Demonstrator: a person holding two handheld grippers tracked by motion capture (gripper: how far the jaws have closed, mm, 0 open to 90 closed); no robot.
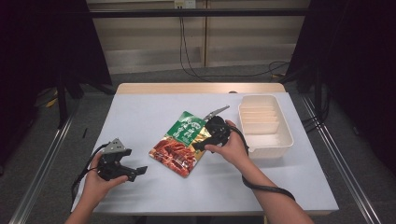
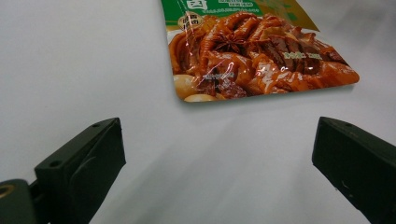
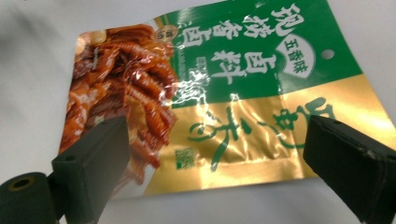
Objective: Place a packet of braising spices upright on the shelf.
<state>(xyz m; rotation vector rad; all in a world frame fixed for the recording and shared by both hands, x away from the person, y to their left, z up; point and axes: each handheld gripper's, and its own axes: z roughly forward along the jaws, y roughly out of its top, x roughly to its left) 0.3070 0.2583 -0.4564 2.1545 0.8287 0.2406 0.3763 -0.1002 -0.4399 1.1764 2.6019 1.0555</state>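
Observation:
A flat food pouch [image 1: 181, 142], green and gold at its far end with a picture of red-brown food at its near end, lies on the white table [image 1: 140, 116]. My right gripper [image 1: 201, 145] hovers at the pouch's right edge, open, its jaws spread wide over the gold part of the pouch [image 3: 243, 126]. My left gripper [image 1: 138, 173] is held near the table's front left, open and holding nothing. It points at the pouch's near end [image 2: 261, 70], a short way off.
A cream plastic container [image 1: 264, 125] with ribbed dividers stands at the right of the table, just beyond my right hand. A strip of wood [image 1: 201, 87] runs along the table's far edge. Cables trail from both grippers.

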